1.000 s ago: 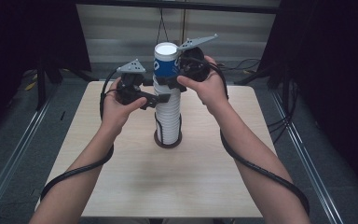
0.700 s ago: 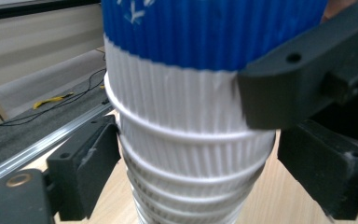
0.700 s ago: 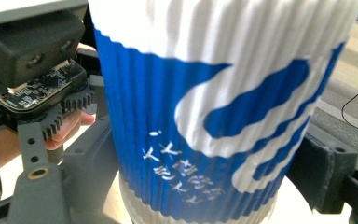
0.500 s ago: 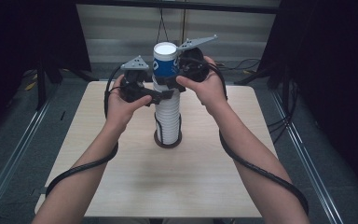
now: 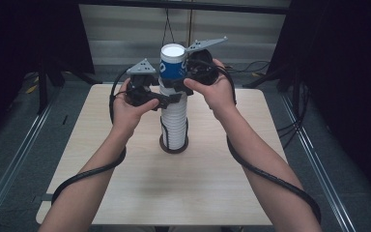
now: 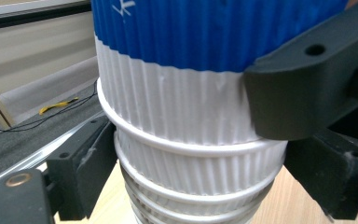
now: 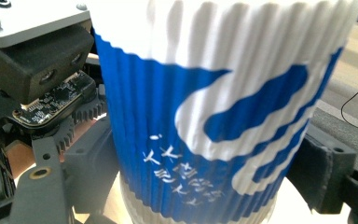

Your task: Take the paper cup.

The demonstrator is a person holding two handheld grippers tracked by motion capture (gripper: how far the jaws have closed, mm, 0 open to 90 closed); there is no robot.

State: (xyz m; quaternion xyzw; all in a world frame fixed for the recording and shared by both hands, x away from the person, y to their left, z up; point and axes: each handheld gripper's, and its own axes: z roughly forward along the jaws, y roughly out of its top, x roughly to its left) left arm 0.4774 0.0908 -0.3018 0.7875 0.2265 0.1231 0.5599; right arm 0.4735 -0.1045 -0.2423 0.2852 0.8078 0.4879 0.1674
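On the table [image 5: 101,193], near its middle, a tall stack [image 5: 174,125] of ribbed white paper cups stands upright on a dark round base [image 5: 174,146]. At the left of the high view, the left hand [image 5: 128,108] holds the left gripper [image 5: 166,100] level against the upper part of the stack, just under the top cup [image 5: 172,65]. Its jaws have just been opening, with the stack between them. In the left gripper view they stand spread on either side of the white rims [image 6: 191,154], the left jaw a little clear of the cups; whether the other jaw touches cannot be told. The top cup, blue and white, sits at the head of the stack, its white band [image 6: 177,107] nested into the cup below. To the right, the right hand [image 5: 217,92] holds the right gripper [image 5: 179,83] at the top cup's blue body [image 7: 205,140]. Its jaws sit close on both sides of that cup, one hard against the blue wall; a firm pinch cannot be confirmed. The right gripper sits just above the left gripper, the two nearly touching at the stack. A cable [image 5: 96,169] trails from each gripper back along the forearm.
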